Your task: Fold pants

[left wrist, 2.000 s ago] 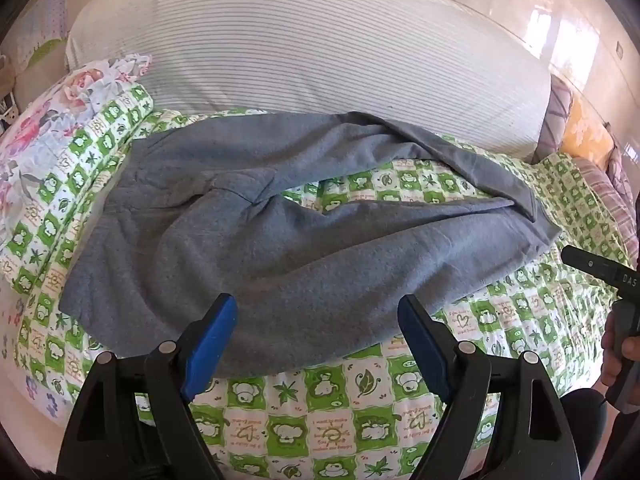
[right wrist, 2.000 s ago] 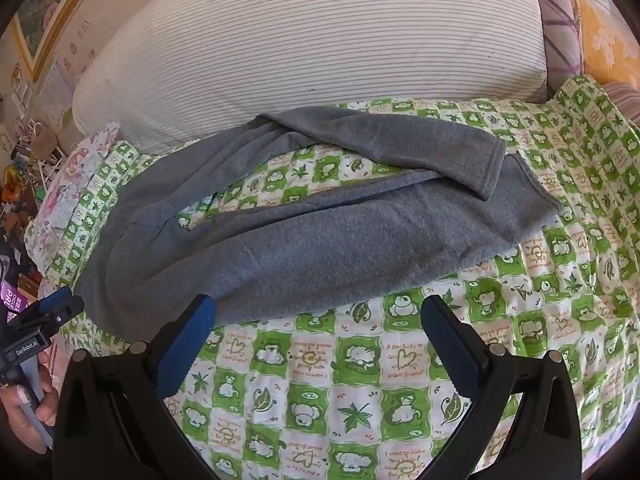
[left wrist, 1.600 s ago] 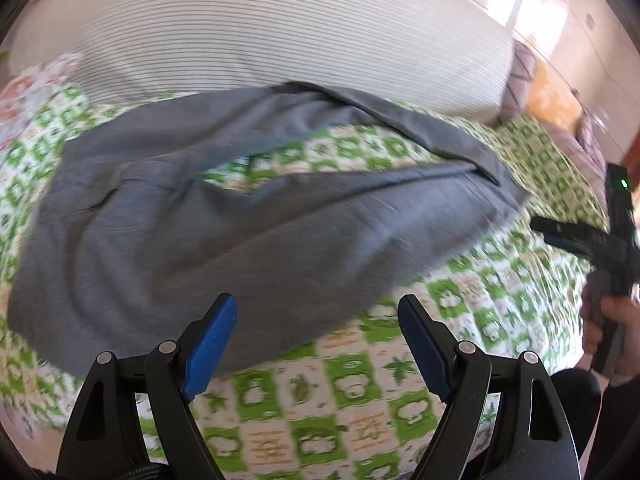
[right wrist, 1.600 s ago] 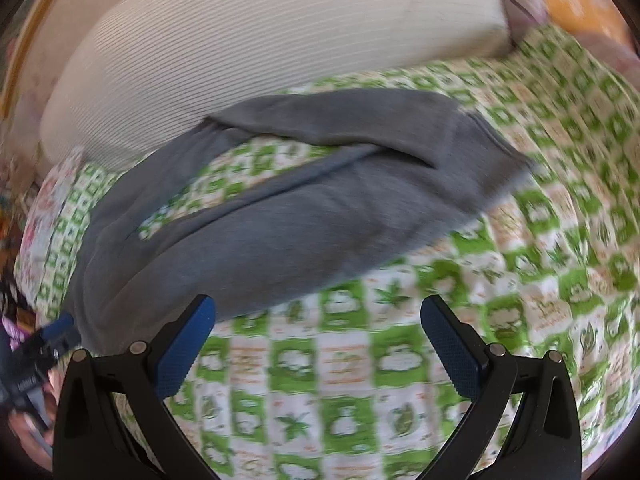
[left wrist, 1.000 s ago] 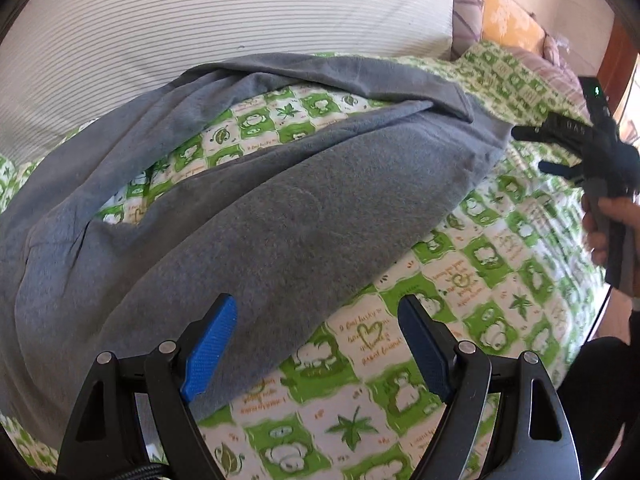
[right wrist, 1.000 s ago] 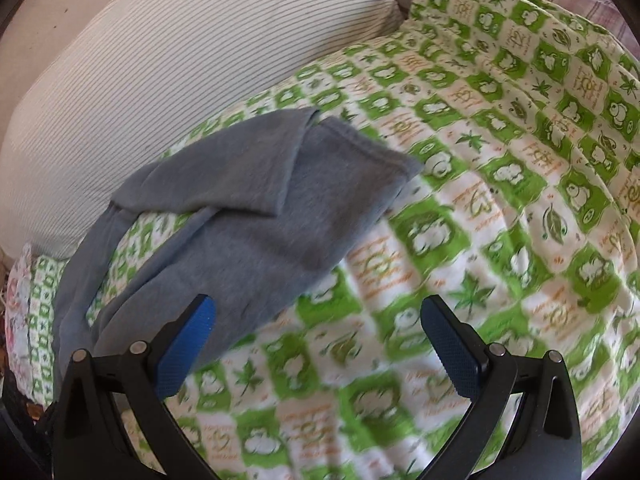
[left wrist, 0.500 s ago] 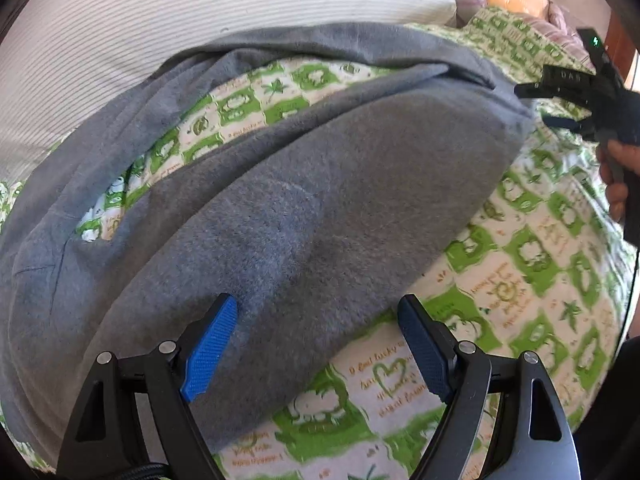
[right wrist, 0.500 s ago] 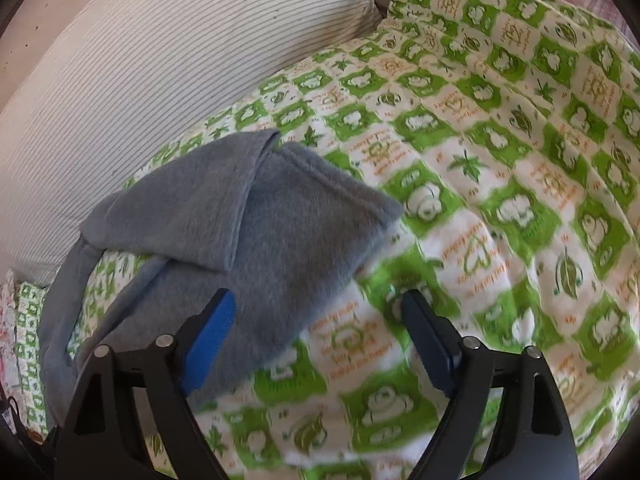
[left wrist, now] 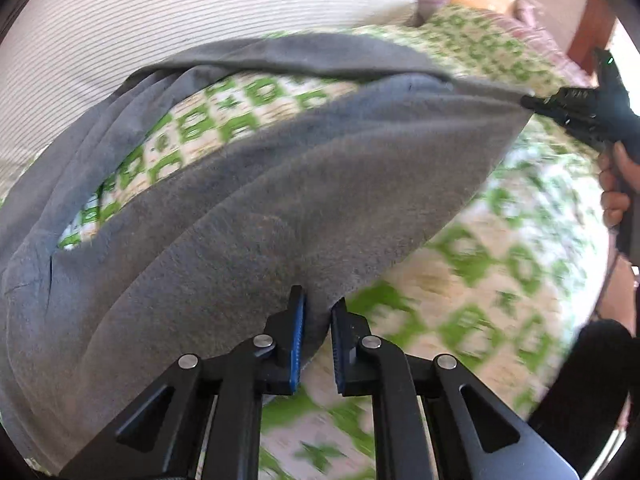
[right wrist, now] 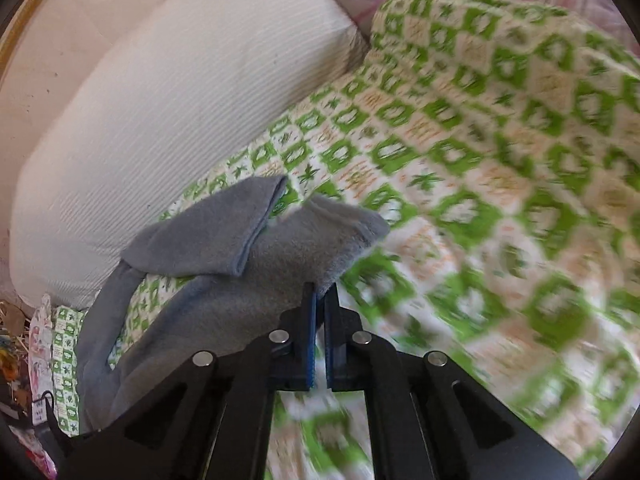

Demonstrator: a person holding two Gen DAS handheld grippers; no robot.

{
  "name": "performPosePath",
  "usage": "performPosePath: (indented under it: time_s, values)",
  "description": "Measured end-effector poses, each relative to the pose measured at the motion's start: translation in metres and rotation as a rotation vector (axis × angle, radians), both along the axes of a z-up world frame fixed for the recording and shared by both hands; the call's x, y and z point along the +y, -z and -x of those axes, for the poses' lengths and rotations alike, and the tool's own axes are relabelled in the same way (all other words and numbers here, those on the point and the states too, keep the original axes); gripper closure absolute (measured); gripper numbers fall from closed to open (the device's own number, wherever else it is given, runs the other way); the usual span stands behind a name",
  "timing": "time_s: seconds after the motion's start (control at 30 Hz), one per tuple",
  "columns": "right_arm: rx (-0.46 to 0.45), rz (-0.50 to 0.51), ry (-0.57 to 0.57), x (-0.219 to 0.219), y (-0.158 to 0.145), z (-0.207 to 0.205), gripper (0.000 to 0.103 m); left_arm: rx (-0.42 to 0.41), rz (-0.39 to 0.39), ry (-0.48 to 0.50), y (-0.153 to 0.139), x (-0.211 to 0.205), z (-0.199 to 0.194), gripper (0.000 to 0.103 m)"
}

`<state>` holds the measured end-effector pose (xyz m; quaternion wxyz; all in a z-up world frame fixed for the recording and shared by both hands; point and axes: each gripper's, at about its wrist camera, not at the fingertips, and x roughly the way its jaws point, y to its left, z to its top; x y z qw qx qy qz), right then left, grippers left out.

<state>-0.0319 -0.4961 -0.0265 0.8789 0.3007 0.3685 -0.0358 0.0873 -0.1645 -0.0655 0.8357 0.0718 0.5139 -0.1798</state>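
Pinching the near edge of the grey pants [left wrist: 248,216] between nearly closed fingers, the left gripper [left wrist: 317,312] holds mid-leg while the right gripper [right wrist: 319,300] clamps the cuff corner, the garment spreading toward ten o'clock over the green-checked bed [right wrist: 500,184] below a striped pillow [right wrist: 180,92].

— What do you have around you?
— A bed with a green-and-white checked sheet [right wrist: 500,168]. At its far side lies a long white striped bolster [right wrist: 180,92], against a pale wall [right wrist: 72,20].
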Motion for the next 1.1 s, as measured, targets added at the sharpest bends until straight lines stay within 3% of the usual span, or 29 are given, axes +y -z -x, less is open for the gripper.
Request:
performPosePath:
  time_s: [0.17, 0.23, 0.3, 0.37, 0.43, 0.5, 0.53, 0.73, 1.1]
  values:
    - [0.022, 0.012, 0.064, -0.028, 0.0, 0.044, 0.099, 0.05, 0.06, 0.095, -0.002, -0.017, 0.02, 0.092]
    - [0.089, 0.017, 0.06, -0.037, 0.014, 0.047, 0.099, 0.075, 0.027, 0.103, 0.011, -0.027, 0.018, 0.091]
    - [0.181, -0.002, 0.068, -0.043, 0.031, 0.046, 0.091, 0.098, 0.032, 0.096, 0.017, -0.028, 0.017, 0.088]
    - [0.229, 0.018, 0.094, -0.046, 0.033, 0.052, 0.086, 0.1, 0.054, 0.096, 0.013, -0.024, 0.019, 0.077]
    - [0.205, 0.049, 0.129, -0.048, 0.025, 0.062, 0.078, 0.083, 0.063, 0.094, 0.0, -0.017, 0.022, 0.06]
    - [0.174, 0.109, 0.163, -0.046, 0.012, 0.068, 0.048, 0.051, 0.063, 0.098, -0.012, -0.007, 0.022, 0.056]
    - [0.153, 0.133, 0.162, -0.043, 0.007, 0.069, 0.044, 0.036, 0.062, 0.098, -0.019, -0.001, 0.02, 0.056]
    - [0.022, 0.232, -0.044, -0.003, -0.018, 0.035, 0.043, -0.016, 0.042, 0.037, -0.04, 0.033, -0.015, 0.056]
    - [0.015, 0.374, -0.302, 0.089, -0.008, -0.057, 0.043, -0.074, -0.092, -0.081, -0.046, 0.1, -0.107, 0.056]
